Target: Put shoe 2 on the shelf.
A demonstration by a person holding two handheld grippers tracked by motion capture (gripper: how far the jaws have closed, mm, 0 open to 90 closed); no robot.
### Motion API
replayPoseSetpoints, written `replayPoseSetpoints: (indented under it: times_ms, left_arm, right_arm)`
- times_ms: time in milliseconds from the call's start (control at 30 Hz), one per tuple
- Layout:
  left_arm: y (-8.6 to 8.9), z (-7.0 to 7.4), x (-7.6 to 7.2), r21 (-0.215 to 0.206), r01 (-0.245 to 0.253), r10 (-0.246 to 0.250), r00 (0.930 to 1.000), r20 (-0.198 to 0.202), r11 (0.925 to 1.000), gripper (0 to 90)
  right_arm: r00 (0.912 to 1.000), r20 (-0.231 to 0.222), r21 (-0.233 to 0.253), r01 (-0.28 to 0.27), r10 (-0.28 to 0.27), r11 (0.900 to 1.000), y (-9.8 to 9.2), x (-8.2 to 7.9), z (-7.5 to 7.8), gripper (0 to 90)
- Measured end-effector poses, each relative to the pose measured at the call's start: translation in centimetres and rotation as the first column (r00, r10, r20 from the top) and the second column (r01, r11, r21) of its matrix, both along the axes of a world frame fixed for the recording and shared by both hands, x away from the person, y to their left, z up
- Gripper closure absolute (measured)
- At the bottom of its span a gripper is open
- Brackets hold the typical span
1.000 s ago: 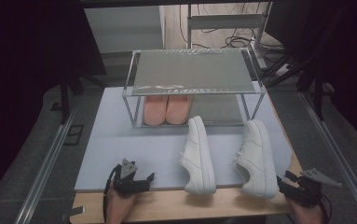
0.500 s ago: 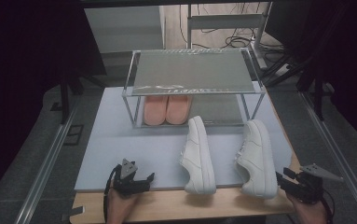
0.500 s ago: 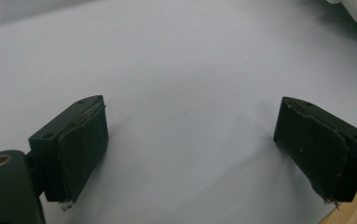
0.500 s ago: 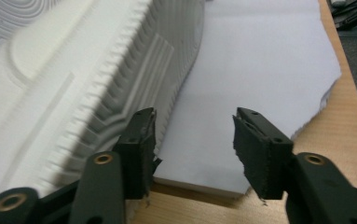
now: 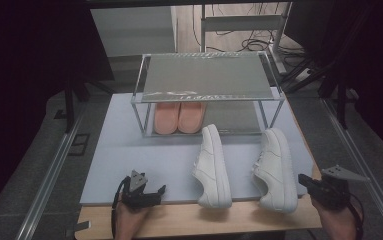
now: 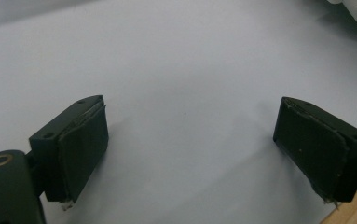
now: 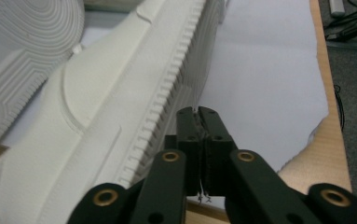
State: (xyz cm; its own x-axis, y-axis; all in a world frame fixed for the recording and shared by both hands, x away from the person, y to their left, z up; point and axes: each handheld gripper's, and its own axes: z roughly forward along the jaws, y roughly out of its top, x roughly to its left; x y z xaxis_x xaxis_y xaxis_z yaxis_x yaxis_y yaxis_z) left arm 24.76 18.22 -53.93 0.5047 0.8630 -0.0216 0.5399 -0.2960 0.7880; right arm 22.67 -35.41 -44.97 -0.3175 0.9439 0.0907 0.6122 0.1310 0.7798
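Observation:
Two white sneakers lie on their sides on the pale blue sheet. One sneaker is in the middle, the other to its right. My right gripper sits at the table's front right, just beside the right sneaker's heel end. In the right gripper view its jaws are shut with nothing between them, close to the ribbed sole edge of that sneaker. My left gripper rests at the front left. It stands wide open over bare sheet.
A low rack with a glass top stands at the back of the sheet, with a pair of pink shoes under it. The wooden table edge runs along the front. Cables lie on the floor at the back right.
My right gripper has edged slightly forward and up beside the right sneaker. The left gripper and both sneakers have stayed in place.

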Motion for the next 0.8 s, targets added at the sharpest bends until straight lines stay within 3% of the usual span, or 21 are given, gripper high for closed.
replayPoseSetpoints:
  times_ms: [267, 533, 800]
  left_arm:
    - [0.0, 0.0, 0.0, 0.001, 0.000, 0.000, 1.0000, 0.000, 1.0000, 10.0]
    - [0.0, 0.0, 0.0, 0.001, 0.000, 0.000, 1.0000, 0.000, 1.0000, 10.0]
    - [0.0, 0.0, 0.0, 0.001, -0.001, 0.001, 1.0000, 0.001, 1.0000, 10.1]
  right_arm:
    - [0.9982, 0.016, -0.009, -0.058, 0.058, 0.998, 1.4, 0.9, 1.7, 89.2]
    - [0.9967, 0.012, -0.026, -0.080, 0.080, 0.996, 2.7, 2.0, 1.6, 89.1]
    - [0.9978, 0.013, -0.024, -0.065, 0.065, 0.998, 1.9, 1.8, 1.4, 89.5]
